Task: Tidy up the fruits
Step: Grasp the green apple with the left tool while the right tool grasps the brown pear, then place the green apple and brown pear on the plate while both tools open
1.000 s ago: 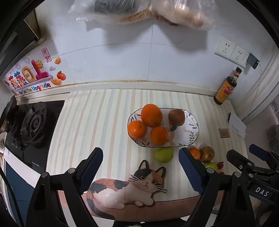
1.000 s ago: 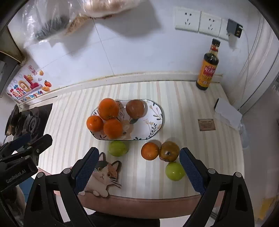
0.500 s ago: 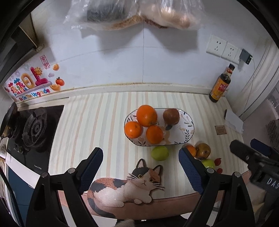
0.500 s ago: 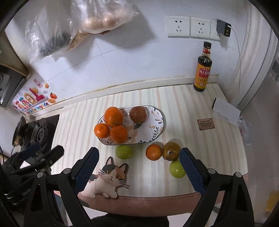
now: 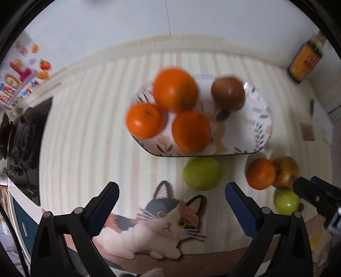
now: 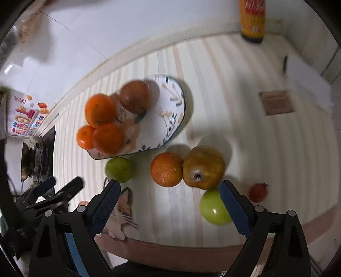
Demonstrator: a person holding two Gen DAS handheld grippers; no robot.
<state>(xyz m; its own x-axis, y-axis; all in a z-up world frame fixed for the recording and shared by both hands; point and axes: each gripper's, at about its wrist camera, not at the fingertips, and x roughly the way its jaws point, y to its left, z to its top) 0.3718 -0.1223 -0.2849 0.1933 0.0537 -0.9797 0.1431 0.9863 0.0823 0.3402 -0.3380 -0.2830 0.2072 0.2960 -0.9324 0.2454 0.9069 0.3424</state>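
A patterned oval plate (image 5: 255,125) (image 6: 170,119) holds three oranges (image 5: 174,89) and a brown fruit (image 5: 227,93). Loose on the striped counter lie a green fruit (image 5: 201,173) (image 6: 119,169), an orange (image 6: 167,169) (image 5: 261,173), a brown-yellow fruit (image 6: 203,167) (image 5: 285,170), a second green fruit (image 6: 213,207) (image 5: 286,201) and a small red fruit (image 6: 258,192). My left gripper (image 5: 171,204) is open and empty, just short of the first green fruit. My right gripper (image 6: 169,202) is open and empty, close before the loose orange.
A cat-shaped mat (image 5: 157,225) lies at the counter's front edge. A dark sauce bottle (image 6: 252,19) stands at the back right by the wall. A gas stove (image 5: 23,136) is at the left. A small brown card (image 6: 276,102) and white paper lie at the right.
Both grippers have moved forward and down toward the counter, so the fruits look much larger. The right gripper now sits close to the loose orange. Nothing was grasped.
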